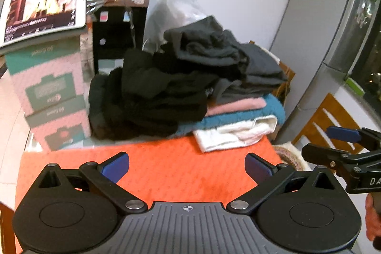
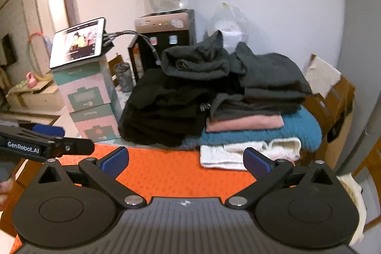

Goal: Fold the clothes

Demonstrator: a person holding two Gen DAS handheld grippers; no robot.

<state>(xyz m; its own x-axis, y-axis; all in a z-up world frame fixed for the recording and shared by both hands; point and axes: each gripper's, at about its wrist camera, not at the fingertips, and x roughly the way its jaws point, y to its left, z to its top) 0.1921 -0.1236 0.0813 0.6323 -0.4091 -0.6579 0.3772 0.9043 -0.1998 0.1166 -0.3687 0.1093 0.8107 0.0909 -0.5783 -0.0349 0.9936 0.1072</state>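
A pile of clothes sits at the back of the orange table mat [image 1: 166, 173] [image 2: 171, 173]. On top lies a crumpled dark grey garment [image 1: 209, 44] [image 2: 204, 61]. A black garment [image 1: 152, 97] [image 2: 162, 108] slumps on the left. Under them lie folded pink [image 1: 235, 105] [image 2: 245, 123], teal [image 1: 238, 118] [image 2: 262, 132] and white [image 1: 235, 135] [image 2: 247, 151] pieces. My left gripper [image 1: 187, 167] is open and empty above the mat, short of the pile. My right gripper [image 2: 185, 163] is open and empty too, to the right of the left one.
Stacked pink and green boxes [image 1: 52, 92] [image 2: 90, 104] carry a lit tablet [image 1: 42, 8] [image 2: 78, 42] on the left. A water dispenser [image 1: 119, 23] [image 2: 164, 35] with a bottle stands behind. A fridge [image 1: 333, 35] and wooden chairs [image 2: 333, 101] are on the right.
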